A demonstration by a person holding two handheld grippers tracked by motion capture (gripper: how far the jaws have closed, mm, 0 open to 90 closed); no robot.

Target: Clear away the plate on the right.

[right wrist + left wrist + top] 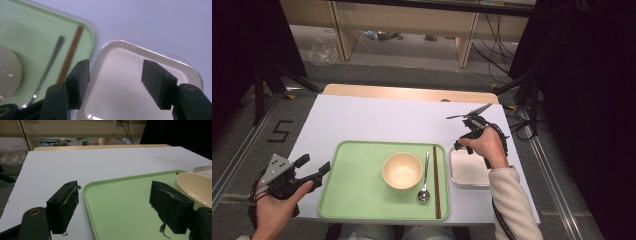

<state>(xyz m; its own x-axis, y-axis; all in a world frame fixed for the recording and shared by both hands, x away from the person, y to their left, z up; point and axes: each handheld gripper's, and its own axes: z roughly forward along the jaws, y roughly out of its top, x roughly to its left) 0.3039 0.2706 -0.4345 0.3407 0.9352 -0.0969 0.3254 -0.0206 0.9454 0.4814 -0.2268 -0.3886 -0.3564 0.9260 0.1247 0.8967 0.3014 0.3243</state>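
Hovering over the small white dish (140, 82), the right hand-held gripper (115, 82) has its jaws wide with nothing between them; the dish sits on the desk (377, 117) just right of the green tray (357, 200), its left rim close to the tray's right edge. On the tray lie a cream bowl (402, 170) at centre, a spoon (425, 182) right of it, and brown chopsticks (436, 180) right of the spoon, near the tray's right rim. The left hand-held gripper (112, 205) rests near the tray's left edge, jaws also wide and empty, straddling the rim without pressing it. Judgement: setting is nearly laid out, and the dish is the item in hand. To grip it well, bring one jaw inside a rim and one outside, close squarely on the thin lip, and lift level so it does not knock the chopsticks. Left hand should steady the tray only if it slides.
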